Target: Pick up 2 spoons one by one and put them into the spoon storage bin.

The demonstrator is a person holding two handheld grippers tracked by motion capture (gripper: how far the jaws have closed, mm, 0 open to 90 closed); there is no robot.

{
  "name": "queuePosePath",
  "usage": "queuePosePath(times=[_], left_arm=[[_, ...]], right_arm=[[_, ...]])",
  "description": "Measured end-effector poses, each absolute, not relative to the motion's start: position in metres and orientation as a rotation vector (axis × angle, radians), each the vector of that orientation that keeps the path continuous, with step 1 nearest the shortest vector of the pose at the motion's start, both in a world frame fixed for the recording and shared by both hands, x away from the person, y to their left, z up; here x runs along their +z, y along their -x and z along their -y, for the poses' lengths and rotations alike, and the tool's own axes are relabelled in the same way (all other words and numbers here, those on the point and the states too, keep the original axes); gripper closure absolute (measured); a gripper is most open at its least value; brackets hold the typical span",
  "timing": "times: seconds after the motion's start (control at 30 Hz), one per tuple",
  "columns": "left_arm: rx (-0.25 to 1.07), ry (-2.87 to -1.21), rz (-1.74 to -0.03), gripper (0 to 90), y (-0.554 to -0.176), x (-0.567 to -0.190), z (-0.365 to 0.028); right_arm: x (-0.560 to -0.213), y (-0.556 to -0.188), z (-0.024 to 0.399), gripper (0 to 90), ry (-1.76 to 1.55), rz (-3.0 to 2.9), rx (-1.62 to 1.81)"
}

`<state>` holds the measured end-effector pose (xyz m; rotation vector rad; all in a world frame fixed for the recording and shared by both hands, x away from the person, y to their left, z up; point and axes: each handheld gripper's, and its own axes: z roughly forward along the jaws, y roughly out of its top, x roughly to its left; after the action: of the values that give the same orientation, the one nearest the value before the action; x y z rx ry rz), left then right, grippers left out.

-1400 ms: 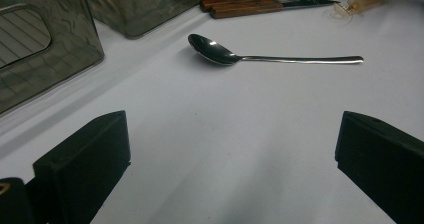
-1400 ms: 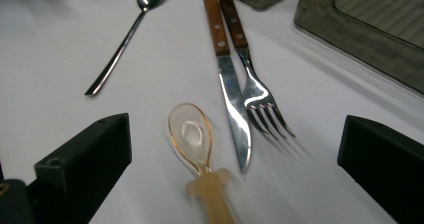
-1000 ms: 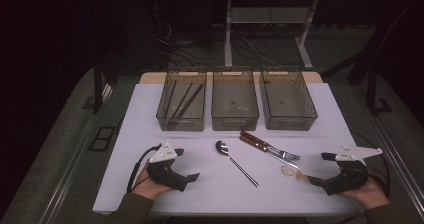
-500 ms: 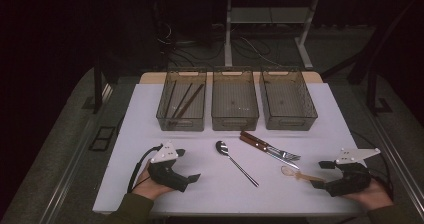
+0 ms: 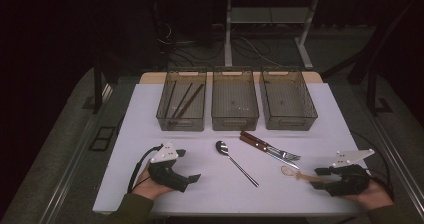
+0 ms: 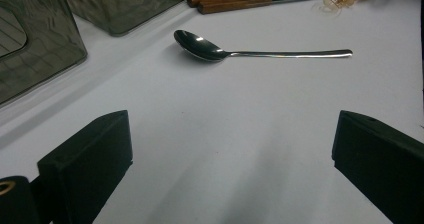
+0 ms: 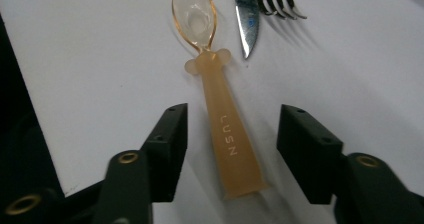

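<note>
1. The right claw (image 7: 232, 149) has just been closing; its jaws stand on either side of the amber plastic spoon (image 7: 220, 109), gaps showing, not yet pinching.
2. The amber plastic spoon lies flat on the white tabletop (image 5: 150, 109), its handle's end between the jaws.
3. The left claw (image 6: 230, 159) is spread wide over bare tabletop.
4. The steel spoon (image 5: 235, 160) lies mid-table; knife and fork tips are cut off in the right gripper view.
5. Three trays (image 5: 235, 125) stand farthest, contents dim.
</note>
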<state>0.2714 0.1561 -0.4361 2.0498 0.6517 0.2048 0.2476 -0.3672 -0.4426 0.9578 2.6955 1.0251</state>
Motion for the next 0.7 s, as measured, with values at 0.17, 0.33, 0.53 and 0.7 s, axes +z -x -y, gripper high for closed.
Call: queuePosePath(times=[0.17,0.33,0.53,0.7], left_arm=[[0.202,-2.052,-0.651,1.8,-0.2716,-0.4364,-0.1557],[0.200,-2.055,-0.653,2.0,-0.2716,-0.4368,-0.1553],[0.196,-2.059,-0.654,2.3,-0.2718,-0.4372,-0.1550],[0.194,-2.067,-0.649,2.7,-0.2720,-0.4374,-0.1549]], right_arm=[[-0.4431,-0.2468,0.3662,58.5,-0.921,-2.709,0.996],[-0.4428,-0.2463,0.3644,62.5,-0.877,-2.710,0.959],[-0.4423,-0.2448,0.3619,69.3,-0.813,-2.719,0.935],[-0.4429,-0.2439,0.3619,71.8,-0.770,-2.719,0.939]])
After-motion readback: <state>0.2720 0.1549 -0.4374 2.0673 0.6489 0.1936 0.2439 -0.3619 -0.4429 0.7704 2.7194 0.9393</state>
